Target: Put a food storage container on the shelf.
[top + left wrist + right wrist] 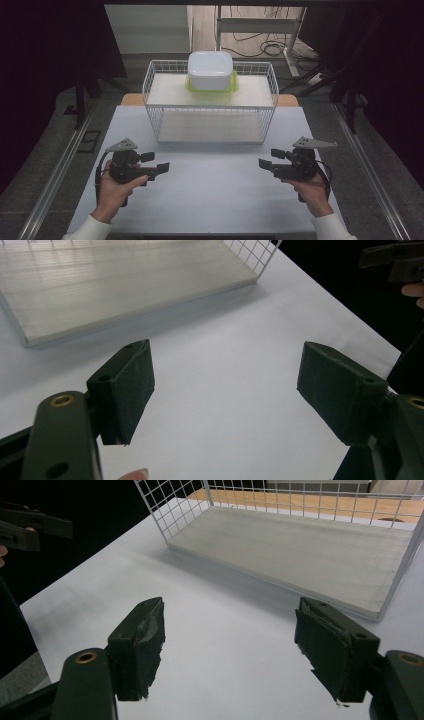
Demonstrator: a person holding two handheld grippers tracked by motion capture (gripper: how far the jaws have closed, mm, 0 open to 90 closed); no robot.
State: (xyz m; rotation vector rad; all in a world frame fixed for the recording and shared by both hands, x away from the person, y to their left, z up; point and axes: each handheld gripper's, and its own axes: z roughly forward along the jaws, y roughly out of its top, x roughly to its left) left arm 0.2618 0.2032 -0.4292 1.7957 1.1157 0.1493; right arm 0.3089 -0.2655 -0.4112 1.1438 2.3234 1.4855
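Presently, with both the left gripper (162, 167) and right gripper (264, 163) held wide open and empty, the white container (210, 70) risks being knocked off the wire rack (150, 107) if approached unevenly.

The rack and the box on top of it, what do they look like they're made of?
The rack looks like white-coated metal wire, a thin square grid, with pale matte boards as shelves. The box looks like smooth white plastic, slightly glossy, with green clips, probably plastic too.

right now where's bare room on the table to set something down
Bare white table between the left tool and right tool, up to the wire rack. The rack's lower shelf is free; its top shelf holds a lidded container.
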